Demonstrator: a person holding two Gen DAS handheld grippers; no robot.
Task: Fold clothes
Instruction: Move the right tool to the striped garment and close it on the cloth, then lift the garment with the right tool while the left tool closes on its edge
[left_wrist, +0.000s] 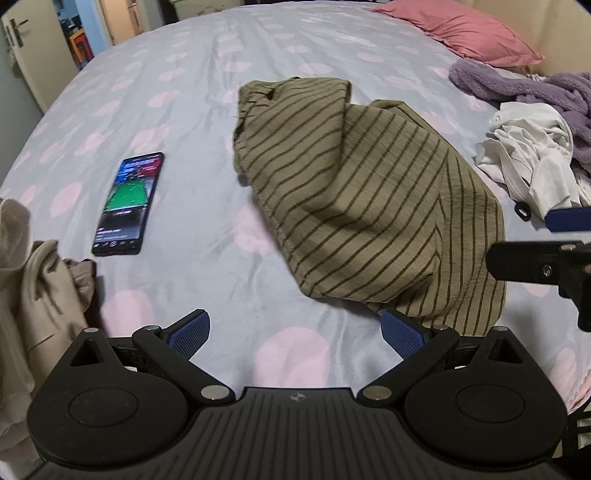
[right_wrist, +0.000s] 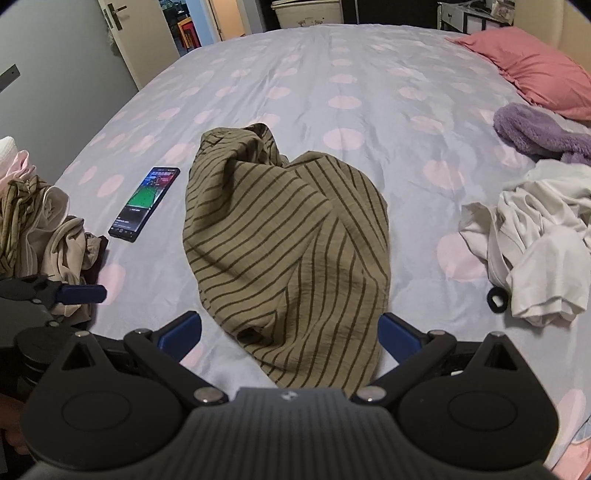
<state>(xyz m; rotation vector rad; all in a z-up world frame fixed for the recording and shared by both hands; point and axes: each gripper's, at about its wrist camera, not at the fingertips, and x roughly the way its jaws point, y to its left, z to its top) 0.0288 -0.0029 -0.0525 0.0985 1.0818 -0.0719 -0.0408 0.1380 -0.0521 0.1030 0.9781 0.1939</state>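
An olive garment with dark stripes (left_wrist: 354, 192) (right_wrist: 291, 240) lies crumpled in a heap on the bed (left_wrist: 207, 74) (right_wrist: 369, 66), which has a grey cover with pink dots. My left gripper (left_wrist: 295, 334) is open over bare cover, just left of the garment's near edge. My right gripper (right_wrist: 290, 334) is open too. The garment's near end lies between its blue pads (right_wrist: 397, 334); whether they touch it I cannot tell. The right gripper's fingers (left_wrist: 524, 258) reach in at the right edge of the left wrist view. The left gripper's blue fingertip (right_wrist: 83, 293) shows at the left of the right wrist view.
A phone (left_wrist: 127, 205) (right_wrist: 146, 203) with a lit screen lies left of the garment. Beige clothes (left_wrist: 33, 280) (right_wrist: 40, 229) are piled at the left. A white garment (left_wrist: 532, 158) (right_wrist: 535, 236), a purple fluffy one (left_wrist: 517, 85) (right_wrist: 535, 133) and a pink pillow (left_wrist: 461, 29) (right_wrist: 535, 66) lie at the right.
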